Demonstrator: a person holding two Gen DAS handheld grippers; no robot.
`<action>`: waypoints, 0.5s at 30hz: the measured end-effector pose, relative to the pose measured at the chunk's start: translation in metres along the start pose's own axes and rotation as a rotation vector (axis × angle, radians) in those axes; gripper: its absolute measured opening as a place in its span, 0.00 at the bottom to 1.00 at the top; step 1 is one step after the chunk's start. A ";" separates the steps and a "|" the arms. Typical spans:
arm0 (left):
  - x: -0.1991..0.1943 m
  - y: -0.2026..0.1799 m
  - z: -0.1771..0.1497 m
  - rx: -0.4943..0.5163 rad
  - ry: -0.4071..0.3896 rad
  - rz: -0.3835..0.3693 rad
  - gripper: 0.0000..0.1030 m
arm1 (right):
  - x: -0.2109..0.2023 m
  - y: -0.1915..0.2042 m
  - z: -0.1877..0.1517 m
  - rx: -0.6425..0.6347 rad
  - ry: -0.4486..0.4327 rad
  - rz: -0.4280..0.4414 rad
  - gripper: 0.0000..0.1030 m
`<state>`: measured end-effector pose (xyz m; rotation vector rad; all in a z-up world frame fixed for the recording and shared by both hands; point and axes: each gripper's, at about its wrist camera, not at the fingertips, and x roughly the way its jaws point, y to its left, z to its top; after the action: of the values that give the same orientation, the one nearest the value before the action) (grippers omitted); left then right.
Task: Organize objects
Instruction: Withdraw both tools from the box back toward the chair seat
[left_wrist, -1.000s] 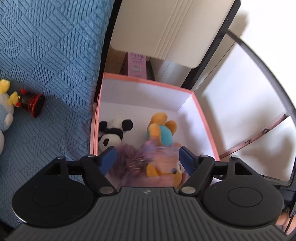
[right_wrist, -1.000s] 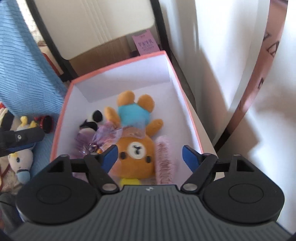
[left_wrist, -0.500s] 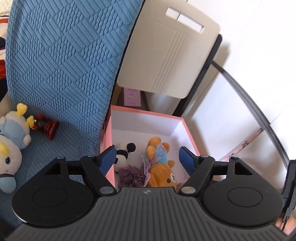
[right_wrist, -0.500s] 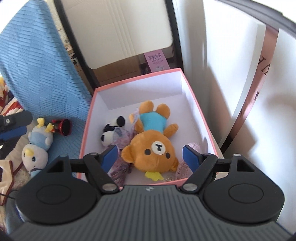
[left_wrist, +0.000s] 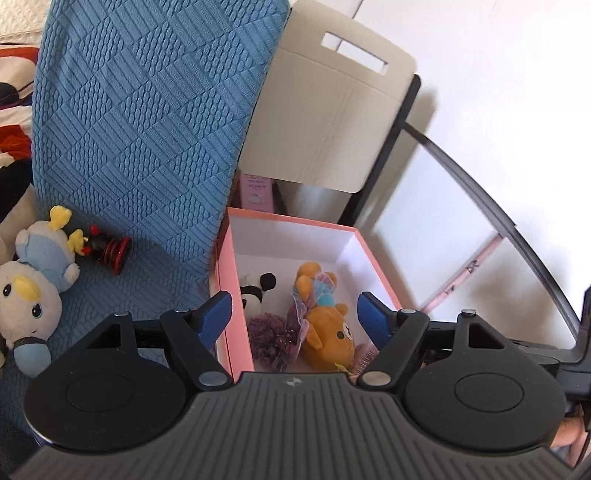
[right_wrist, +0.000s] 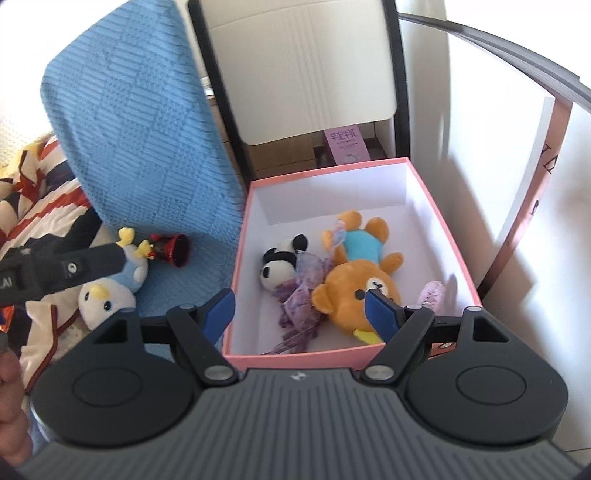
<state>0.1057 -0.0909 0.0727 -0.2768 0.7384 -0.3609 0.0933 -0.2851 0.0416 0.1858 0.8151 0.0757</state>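
A pink box (right_wrist: 439, 206) with a white inside holds an orange bear (right_wrist: 354, 284), a panda plush (right_wrist: 277, 266), a purple bag (right_wrist: 299, 302) and a pink fluffy item (right_wrist: 430, 293). The box also shows in the left wrist view (left_wrist: 223, 266) with the bear (left_wrist: 328, 332) and panda (left_wrist: 255, 291). My left gripper (left_wrist: 295, 314) is open and empty, high above the box's near left corner. My right gripper (right_wrist: 299, 308) is open and empty above the box's near edge. A white and blue plush (left_wrist: 33, 280) and a small red and black toy (left_wrist: 110, 251) lie on the blue cover left of the box.
A blue quilted cover (left_wrist: 140, 122) drapes left of the box. A beige folding chair (right_wrist: 303, 66) stands behind it, with a small pink carton (right_wrist: 345, 146) under it. A white wall (right_wrist: 491, 155) is on the right. Striped bedding (right_wrist: 40, 199) lies at far left.
Both grippers have risen and drawn back from inside the box. The purple bag that was between the left fingers now lies in the box. The plush toys on the cover have come into view.
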 end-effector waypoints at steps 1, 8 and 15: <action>-0.005 0.003 -0.002 -0.001 -0.007 0.003 0.77 | -0.001 0.004 -0.002 -0.010 -0.003 -0.002 0.77; -0.032 0.031 -0.017 -0.034 -0.052 0.024 0.77 | -0.002 0.031 -0.014 -0.032 -0.010 -0.001 0.77; -0.051 0.054 -0.027 -0.036 -0.078 0.074 0.77 | 0.012 0.057 -0.022 -0.086 0.000 0.039 0.77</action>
<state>0.0639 -0.0239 0.0643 -0.2949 0.6772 -0.2652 0.0855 -0.2245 0.0295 0.1204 0.8062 0.1468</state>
